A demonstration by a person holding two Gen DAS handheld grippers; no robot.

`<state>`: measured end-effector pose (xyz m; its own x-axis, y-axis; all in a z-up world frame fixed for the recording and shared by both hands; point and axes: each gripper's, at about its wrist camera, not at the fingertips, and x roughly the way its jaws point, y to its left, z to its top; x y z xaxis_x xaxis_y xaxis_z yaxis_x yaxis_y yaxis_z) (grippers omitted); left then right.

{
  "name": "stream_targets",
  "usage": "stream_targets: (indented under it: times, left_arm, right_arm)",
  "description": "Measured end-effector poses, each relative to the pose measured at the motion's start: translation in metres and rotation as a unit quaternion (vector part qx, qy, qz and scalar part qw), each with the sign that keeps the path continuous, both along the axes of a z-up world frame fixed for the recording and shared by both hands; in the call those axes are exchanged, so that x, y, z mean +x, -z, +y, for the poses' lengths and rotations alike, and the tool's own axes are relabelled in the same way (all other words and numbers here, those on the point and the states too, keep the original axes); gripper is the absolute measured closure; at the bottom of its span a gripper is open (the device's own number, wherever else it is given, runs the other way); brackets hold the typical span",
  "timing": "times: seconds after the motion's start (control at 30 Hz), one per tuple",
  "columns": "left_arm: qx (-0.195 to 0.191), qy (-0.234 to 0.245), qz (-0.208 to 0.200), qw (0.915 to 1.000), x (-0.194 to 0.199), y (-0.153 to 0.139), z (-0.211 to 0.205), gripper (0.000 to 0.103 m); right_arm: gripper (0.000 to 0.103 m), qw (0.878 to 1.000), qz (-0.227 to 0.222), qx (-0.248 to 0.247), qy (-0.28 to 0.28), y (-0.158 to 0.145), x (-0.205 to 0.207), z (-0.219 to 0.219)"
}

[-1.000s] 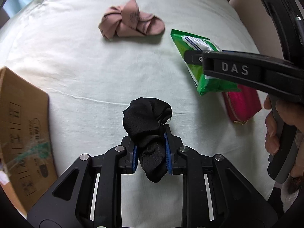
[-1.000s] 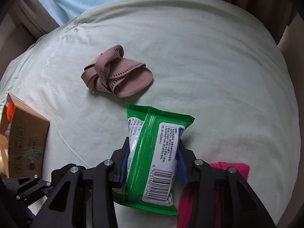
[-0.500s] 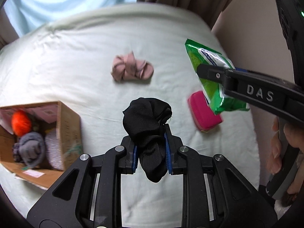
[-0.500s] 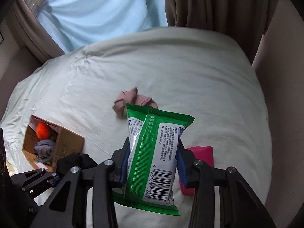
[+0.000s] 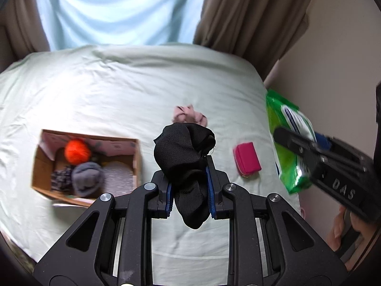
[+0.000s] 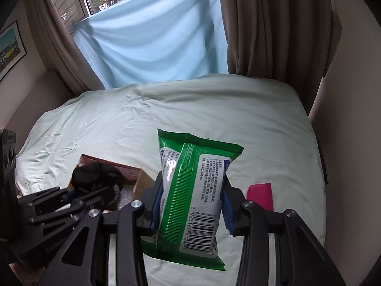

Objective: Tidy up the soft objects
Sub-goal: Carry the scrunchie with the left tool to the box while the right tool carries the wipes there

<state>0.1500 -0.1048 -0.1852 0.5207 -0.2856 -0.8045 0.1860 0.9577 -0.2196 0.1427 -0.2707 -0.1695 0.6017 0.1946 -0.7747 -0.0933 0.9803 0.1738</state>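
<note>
Black sock (image 5: 184, 157) is bunched up and pinched tight in my left claw (image 5: 189, 188), up above the bed (image 5: 119, 90). Green wipes pack (image 6: 197, 190) is clamped in my right claw (image 6: 190, 205). Down on the sheet: cardboard box (image 5: 137, 157) with soft stuff inside, a pink cloth (image 5: 189, 116), a magenta pouch (image 5: 246, 158).

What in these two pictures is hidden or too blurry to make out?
- Cardboard box: right view, left gripper and black sock cover its contents.
- Green packet: left view, blurred, print unreadable.
- Pink cloth: left view, small; right view, hidden.
</note>
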Motion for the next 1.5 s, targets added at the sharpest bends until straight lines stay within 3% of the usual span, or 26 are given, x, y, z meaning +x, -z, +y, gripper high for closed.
stream_targets:
  times: [0.4, 0.67, 1.03, 1.23, 1.5]
  left_arm:
    - [0.011, -0.004, -0.011, 0.9999, -0.005, -0.035, 0.108, 0.084]
    - [0.021, -0.019, 0.004, 0.9996, 0.011, -0.025, 0.195, 0.084]
    - [0.058, -0.019, 0.073, 0.9955, 0.048, 0.052, 0.272, 0.084]
    - [0.07, -0.019, 0.119, 0.9902, 0.067, 0.101, 0.284, 0.084]
    - [0.081, -0.012, 0.176, 0.981, 0.09, 0.151, 0.273, 0.084]
  right_arm:
    - [0.065, 1.0, -0.006, 0.02, 0.004, -0.025, -0.022, 0.091]
    - [0.065, 1.0, 0.014, 0.016, -0.008, -0.015, -0.01, 0.167]
    - [0.065, 0.996, 0.082, 0.029, -0.006, 0.05, 0.018, 0.238]
    - [0.065, 0.991, 0.13, 0.027, -0.011, 0.091, 0.041, 0.256]
    - [0.065, 0.982, 0.19, 0.011, -0.003, 0.138, 0.077, 0.249]
